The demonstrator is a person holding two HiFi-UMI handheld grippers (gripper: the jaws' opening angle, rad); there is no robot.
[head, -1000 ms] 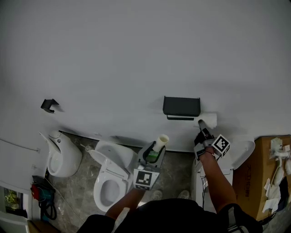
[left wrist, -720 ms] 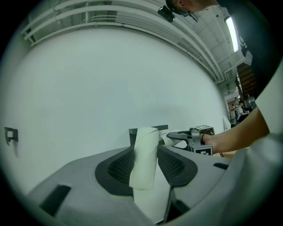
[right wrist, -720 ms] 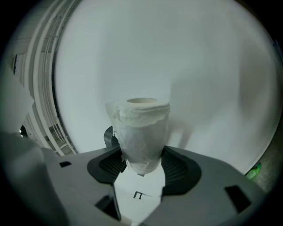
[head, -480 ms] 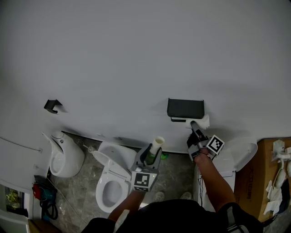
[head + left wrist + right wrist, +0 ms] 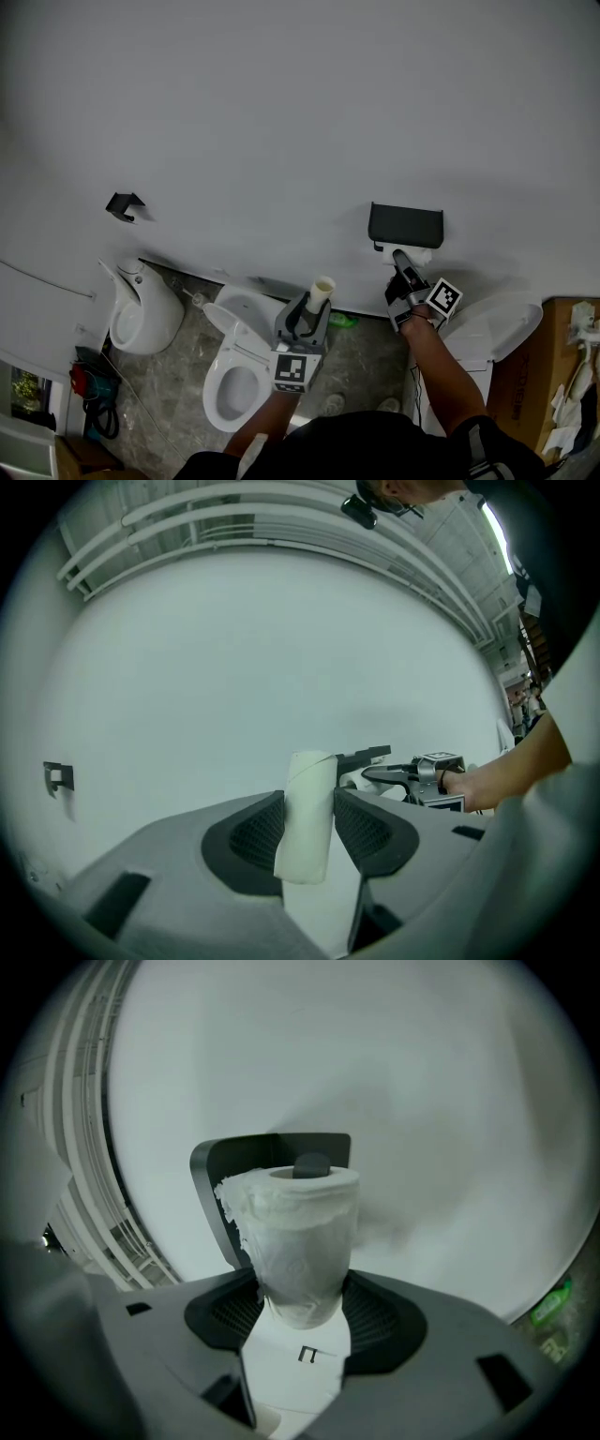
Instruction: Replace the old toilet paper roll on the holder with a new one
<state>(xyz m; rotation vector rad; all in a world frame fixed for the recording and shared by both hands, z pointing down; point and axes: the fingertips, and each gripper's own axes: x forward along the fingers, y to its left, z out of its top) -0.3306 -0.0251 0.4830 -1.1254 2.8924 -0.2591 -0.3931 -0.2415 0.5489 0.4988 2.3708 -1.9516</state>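
Observation:
In the head view, a black toilet paper holder [image 5: 405, 225] hangs on the white wall. My right gripper [image 5: 405, 269] is shut on a new white roll [image 5: 419, 255], which sits just under the holder's right half. In the right gripper view the roll [image 5: 300, 1241] stands upright between the jaws of that gripper [image 5: 302, 1309], with the holder [image 5: 267, 1159] close behind it. My left gripper [image 5: 307, 317] is lower and to the left, shut on an empty cardboard tube [image 5: 322, 289]. The left gripper view shows the tube [image 5: 309, 813] pinched in its gripper [image 5: 309, 829].
A white toilet [image 5: 239, 375] with its lid up stands below the left gripper, and a white urinal-like fixture [image 5: 141, 309] is further left. A black hook [image 5: 122, 204] is on the wall. A green item [image 5: 342, 321] lies on the floor. A white lidded unit [image 5: 497, 328] stands at the right.
The right gripper has carried the roll leftward from beside the holder's right end to just under it. The left gripper with the tube has drifted left, away from the holder.

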